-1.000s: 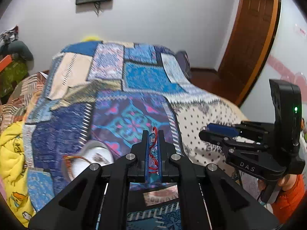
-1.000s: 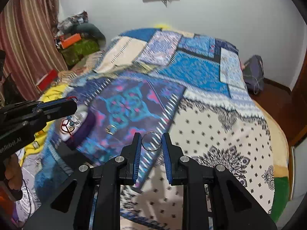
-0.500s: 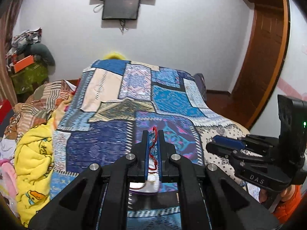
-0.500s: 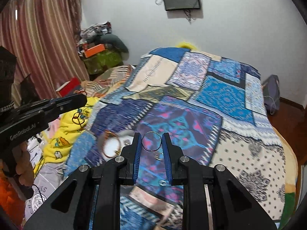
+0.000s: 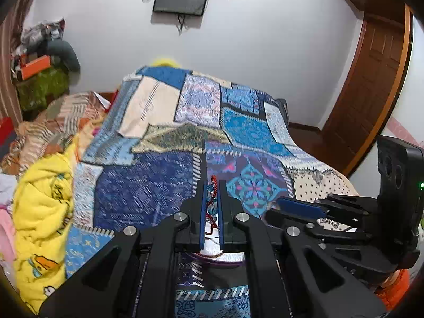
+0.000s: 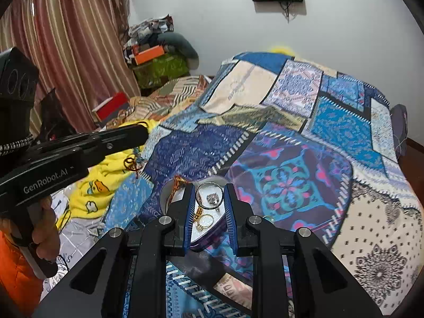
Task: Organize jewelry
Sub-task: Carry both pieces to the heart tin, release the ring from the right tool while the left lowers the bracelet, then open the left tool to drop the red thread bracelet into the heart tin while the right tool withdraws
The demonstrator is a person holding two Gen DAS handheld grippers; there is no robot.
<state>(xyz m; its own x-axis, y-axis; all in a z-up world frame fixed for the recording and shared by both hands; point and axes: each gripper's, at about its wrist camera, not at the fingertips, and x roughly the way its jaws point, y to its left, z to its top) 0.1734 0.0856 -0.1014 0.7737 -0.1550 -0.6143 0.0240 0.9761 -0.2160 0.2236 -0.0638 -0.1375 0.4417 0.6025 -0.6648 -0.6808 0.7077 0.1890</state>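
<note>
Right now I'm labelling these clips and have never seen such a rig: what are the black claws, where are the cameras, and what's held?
No robot: a person holds a two-finger tool in each hand, with a camera looking along its fingers. In the left view, the left gripper pinches a red beaded bracelet. In the right view, the right gripper holds a thin silver ring above a heart-shaped box with rings inside, lying on the patchwork bedspread.

Black left gripper [image 5: 211, 206] with blue pads, silver screws, orange sleeve [image 6: 13, 270].

Rings [image 6: 205, 221] in tin [image 6: 169, 193] on quilt [image 6: 291, 143]
</note>
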